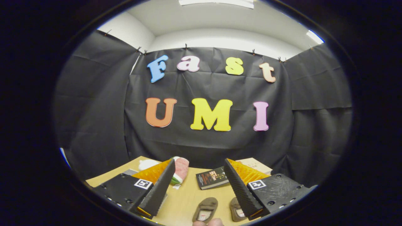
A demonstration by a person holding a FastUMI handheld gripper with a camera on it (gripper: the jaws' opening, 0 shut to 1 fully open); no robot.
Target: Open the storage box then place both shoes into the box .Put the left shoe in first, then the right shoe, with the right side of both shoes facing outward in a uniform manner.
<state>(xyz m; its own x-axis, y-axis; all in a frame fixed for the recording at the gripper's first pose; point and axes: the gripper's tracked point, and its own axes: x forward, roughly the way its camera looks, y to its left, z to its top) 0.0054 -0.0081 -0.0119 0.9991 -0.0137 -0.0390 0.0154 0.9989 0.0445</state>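
The gripper (198, 168) has its two fingers spread wide apart with nothing held between them. Each finger is a wedge-shaped blade with a finely ribbed inner face, mounted on a flat block that carries a small square printed marker; ridged panels sit along the outer flanks of the blades.

Below and between the fingers, a light wooden table (185, 201) with a smooth, matte top.

Two shoes lie on it, both olive-brown slip-on types of soft, felt-like fabric with open, oval mouths and a pale label on the insole. The left shoe (205, 209) lies in the gap between the fingers, closer to the right-hand finger than the left-hand one, clear of both. The right shoe (237, 209) sits just beside it, partly hidden under the base of the right-hand finger. Whether that finger touches it cannot be told. The two shoes lie near each other, apart, roughly parallel.

At the near table edge, just before the left shoe, fingertips of a person's hand (208, 223) show.

Beyond the fingers, a dark-covered book (212, 178) lies flat near the right finger. A soft plush item (180, 171) in pink, white and green lies beside the tip of the left finger. A pale flat card or box lid (255, 164) lies behind the right finger.
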